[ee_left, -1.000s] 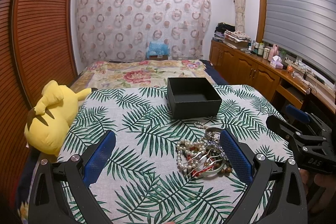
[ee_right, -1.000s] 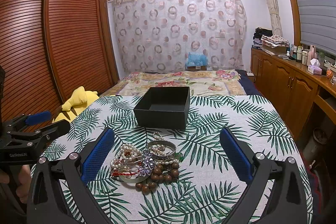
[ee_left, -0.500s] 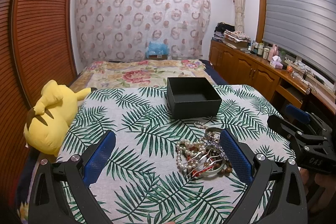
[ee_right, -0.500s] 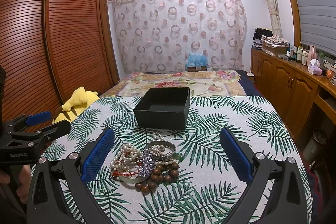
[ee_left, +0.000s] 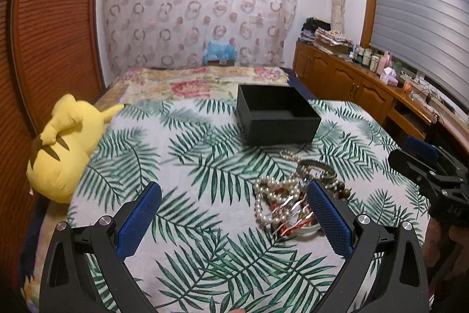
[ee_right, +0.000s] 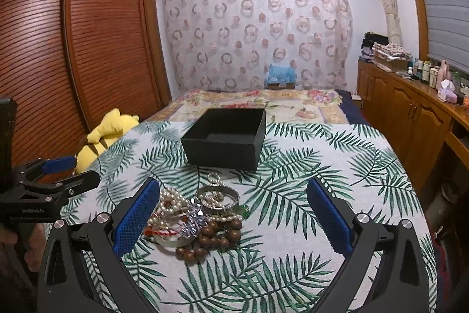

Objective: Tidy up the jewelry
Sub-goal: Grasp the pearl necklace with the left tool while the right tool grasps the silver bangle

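A tangled pile of jewelry (ee_left: 288, 195) lies on the palm-leaf cloth: white pearl strands, a silver bangle (ee_right: 217, 197), brown wooden beads (ee_right: 214, 236), red cord. An open, empty black box (ee_left: 275, 115) stands just behind the pile; it also shows in the right wrist view (ee_right: 225, 138). My left gripper (ee_left: 234, 220) is open and empty, low over the cloth, with its right finger beside the pile. My right gripper (ee_right: 233, 219) is open and empty, with the pile (ee_right: 196, 214) by its left finger. Each gripper shows at the edge of the other's view.
A yellow plush toy (ee_left: 63, 148) lies at the left edge of the cloth. A flowered bedspread (ee_right: 258, 104) stretches behind the box. Wooden cabinets (ee_right: 410, 113) with bottles run along the right wall, and a slatted wardrobe (ee_right: 73, 55) stands on the left.
Both grippers have barely moved and stay open. The right gripper has drifted slightly lower in the left wrist view. The jewelry and box have not moved.
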{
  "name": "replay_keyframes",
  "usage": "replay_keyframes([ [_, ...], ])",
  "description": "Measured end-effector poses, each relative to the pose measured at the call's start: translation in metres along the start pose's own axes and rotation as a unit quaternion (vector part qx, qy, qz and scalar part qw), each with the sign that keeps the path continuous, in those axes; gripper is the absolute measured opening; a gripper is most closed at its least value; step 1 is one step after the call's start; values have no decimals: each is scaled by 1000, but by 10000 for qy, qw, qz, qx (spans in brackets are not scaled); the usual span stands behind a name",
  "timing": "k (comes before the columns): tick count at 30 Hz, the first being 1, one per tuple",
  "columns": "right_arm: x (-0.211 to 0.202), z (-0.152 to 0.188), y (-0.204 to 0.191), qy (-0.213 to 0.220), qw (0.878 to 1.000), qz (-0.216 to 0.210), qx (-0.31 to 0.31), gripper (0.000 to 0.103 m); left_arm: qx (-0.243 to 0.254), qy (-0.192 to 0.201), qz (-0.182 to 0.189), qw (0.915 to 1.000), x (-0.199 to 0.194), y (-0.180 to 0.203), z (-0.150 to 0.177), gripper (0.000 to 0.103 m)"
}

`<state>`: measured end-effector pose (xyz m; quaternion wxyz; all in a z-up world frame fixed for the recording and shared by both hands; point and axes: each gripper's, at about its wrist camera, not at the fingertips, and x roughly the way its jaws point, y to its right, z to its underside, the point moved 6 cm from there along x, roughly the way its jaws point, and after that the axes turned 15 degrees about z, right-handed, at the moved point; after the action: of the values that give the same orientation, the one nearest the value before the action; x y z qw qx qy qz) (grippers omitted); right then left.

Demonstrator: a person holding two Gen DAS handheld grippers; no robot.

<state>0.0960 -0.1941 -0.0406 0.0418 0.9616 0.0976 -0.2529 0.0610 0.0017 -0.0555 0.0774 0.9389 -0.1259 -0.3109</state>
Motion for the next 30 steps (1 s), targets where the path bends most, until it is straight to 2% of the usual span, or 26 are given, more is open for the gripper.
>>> replay_keyframes([
  [2,7,4,0,-89,9999,-36,-102,98,-37,-78,42,10000,7,-4,5,96],
  [7,28,12,-5,-363,9981,-251,-425,83,-83,-255,144,9995,21,-9,16,96],
  [13,56,17,-7,-718,9936,-497,-718,59,-15,-442,279,9986,34,-8,26,96],
  [15,68,18,-6,-891,9913,-583,-771,48,-19,-535,339,9980,39,-9,29,96],
  [18,81,18,-6,-1110,9881,-722,-779,38,22,-593,440,9973,44,-8,29,96],
  [27,121,27,-23,-1729,9731,-1096,-1055,38,159,-855,845,9926,68,-1,22,96],
  [30,129,27,-22,-1891,9698,-1146,-1032,38,255,-930,1002,9903,76,5,18,90],
])
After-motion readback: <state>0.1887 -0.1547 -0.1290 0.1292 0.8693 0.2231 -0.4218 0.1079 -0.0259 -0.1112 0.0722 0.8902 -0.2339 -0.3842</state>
